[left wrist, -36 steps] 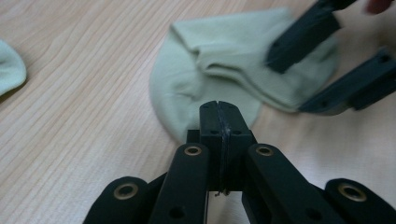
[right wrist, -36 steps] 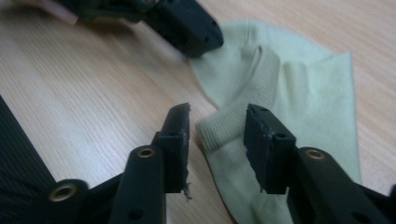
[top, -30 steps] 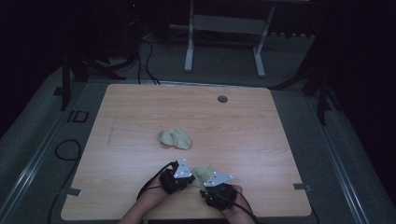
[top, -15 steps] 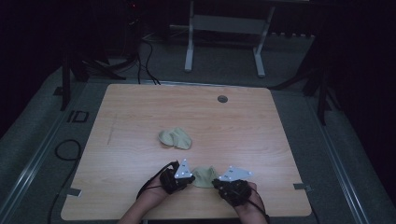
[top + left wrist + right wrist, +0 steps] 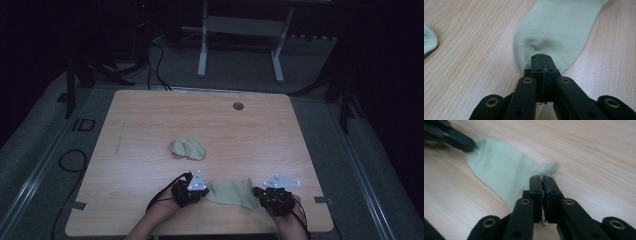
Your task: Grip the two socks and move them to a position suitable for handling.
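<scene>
Stretching the sock point(image 5: 231, 193) flat on the surface point(image 5: 300, 150): left hand-held gripper point(image 5: 201, 192) and right hand-held gripper point(image 5: 259, 193) each clench an end; next, lay it smooth.

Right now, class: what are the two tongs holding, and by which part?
Both grip one pale green sock: the left tongs pinch its rounded toe end, the right tongs its opposite end, stretched flat over the table.

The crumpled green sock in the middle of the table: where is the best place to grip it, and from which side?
Probably the crumpled sock is best pinched at its right end, coming from above: that end bulges higher, while the left end lies flatter on the table.
</scene>
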The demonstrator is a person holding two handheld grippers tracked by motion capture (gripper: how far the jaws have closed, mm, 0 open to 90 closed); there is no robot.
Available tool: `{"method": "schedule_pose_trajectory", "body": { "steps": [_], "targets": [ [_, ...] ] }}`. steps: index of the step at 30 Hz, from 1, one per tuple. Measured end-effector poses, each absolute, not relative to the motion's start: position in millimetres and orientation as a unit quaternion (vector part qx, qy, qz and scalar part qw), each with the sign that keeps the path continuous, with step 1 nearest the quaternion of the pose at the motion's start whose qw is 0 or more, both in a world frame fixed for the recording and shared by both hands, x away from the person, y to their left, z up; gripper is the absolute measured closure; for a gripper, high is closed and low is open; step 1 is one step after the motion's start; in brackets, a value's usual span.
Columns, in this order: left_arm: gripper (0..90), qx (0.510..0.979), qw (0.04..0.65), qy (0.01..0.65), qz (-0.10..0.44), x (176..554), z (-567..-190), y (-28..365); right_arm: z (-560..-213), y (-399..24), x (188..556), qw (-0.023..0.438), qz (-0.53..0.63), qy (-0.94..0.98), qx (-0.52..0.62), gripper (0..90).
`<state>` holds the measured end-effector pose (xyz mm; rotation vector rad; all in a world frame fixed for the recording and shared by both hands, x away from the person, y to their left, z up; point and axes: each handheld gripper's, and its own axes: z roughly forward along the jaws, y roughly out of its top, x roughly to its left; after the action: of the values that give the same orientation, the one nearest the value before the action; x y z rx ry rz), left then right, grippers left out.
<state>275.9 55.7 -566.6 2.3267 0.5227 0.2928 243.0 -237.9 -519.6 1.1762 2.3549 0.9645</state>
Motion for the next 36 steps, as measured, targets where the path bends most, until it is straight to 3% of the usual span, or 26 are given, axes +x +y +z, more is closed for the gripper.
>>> {"method": "schedule_pose_trajectory", "body": {
  "steps": [8,13,22,36],
  "targets": [
    [89.4,0.904,0.359,0.201,0.116,275.5,-566.4,55.3,-526.9,-256.4,245.9,0.174,0.327,0.818,0.440,79.5],
    [89.4,0.904,0.357,0.201,0.118,275.3,-566.1,54.6,-523.1,-245.2,251.8,0.178,0.329,0.828,0.418,89.8],
    [89.4,0.905,0.357,0.201,0.116,275.6,-566.0,55.0,-542.3,-217.4,275.9,0.169,0.300,0.850,0.398,89.9],
    [89.4,0.903,0.361,0.201,0.114,275.7,-566.7,54.1,-552.4,-230.6,282.2,0.168,0.287,0.848,0.413,89.9]
  ]
}}
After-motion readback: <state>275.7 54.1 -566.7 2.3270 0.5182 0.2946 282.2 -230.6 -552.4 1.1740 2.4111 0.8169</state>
